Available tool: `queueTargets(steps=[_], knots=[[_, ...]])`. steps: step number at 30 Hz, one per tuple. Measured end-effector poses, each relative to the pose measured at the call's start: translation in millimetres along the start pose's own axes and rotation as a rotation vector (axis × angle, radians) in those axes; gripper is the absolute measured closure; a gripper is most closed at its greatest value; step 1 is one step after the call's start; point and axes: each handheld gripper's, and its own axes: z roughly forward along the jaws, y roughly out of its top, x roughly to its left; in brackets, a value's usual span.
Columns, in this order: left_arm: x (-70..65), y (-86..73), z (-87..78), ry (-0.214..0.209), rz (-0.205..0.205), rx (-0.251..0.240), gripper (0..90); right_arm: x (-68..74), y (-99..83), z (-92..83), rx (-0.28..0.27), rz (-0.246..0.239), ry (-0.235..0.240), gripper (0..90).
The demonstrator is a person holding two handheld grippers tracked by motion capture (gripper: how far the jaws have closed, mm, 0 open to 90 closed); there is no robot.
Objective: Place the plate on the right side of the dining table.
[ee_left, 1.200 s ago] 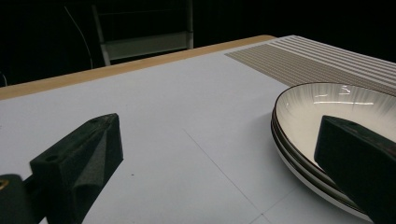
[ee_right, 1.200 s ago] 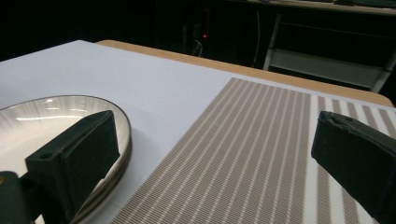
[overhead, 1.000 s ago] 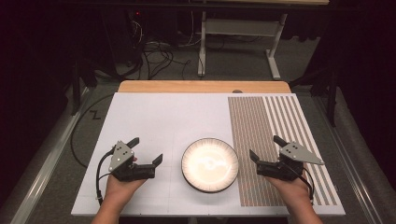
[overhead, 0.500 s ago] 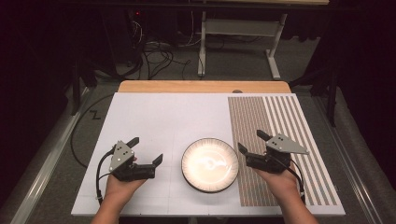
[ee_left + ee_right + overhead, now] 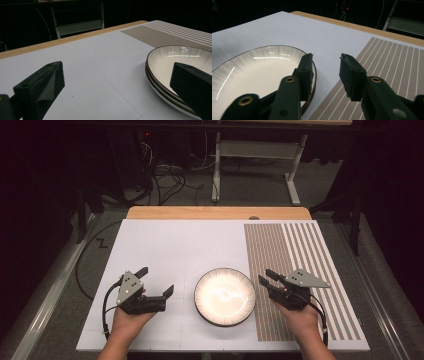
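Right tool (image 5: 267,281) has just been closing, jaws straddling the plate (image 5: 224,296) rim, not yet pinching; seat deeper before squeezing; left tool (image 5: 156,282) open, nothing between.

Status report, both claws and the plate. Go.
Left claw open, short of the round white dark-rimmed plate. Right claw jaws just closing, nothing gripped, one jaw over the plate's right rim. Striped brown placemat under right hand; nothing in the way.

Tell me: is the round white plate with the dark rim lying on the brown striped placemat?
No, the round white plate with the dark rim lies on the white table surface, just left of the brown striped placemat.
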Motion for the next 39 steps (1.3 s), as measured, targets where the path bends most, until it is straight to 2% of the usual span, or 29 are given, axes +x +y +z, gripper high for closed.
queueTargets(steps=[2,5,9,12,16,22,31,39], knots=[[0.5,0.1,-0.7,0.000,-0.003,-0.002,0.1,-0.6,-2.5,-1.0,0.004,-0.007,0.013,70.4],[1.2,0.5,-1.3,0.001,-0.010,-0.008,0.1,-2.4,-3.7,0.6,0.027,0.010,0.054,69.6],[1.3,0.5,-1.0,-0.003,-0.012,-0.012,0.1,2.2,-4.6,0.4,0.026,-0.040,0.028,71.3],[1.5,0.8,-1.4,-0.004,-0.014,-0.019,0.1,2.4,-4.3,-1.8,0.024,-0.043,0.037,79.2],[2.2,0.8,-1.7,-0.003,-0.017,-0.019,0.1,2.2,-3.4,-4.3,0.035,-0.029,0.091,87.9],[2.2,1.2,-2.3,-0.002,-0.017,-0.026,0.1,4.8,-2.8,-1.3,0.111,-0.005,0.112,90.0],[1.4,1.3,-2.5,-0.016,-0.025,-0.035,0.1,9.5,-6.5,2.5,0.239,-0.060,0.103,90.0],[0.8,1.3,-2.9,-0.013,-0.022,-0.039,0.1,10.3,-7.9,6.3,0.293,-0.062,0.114,90.0]])
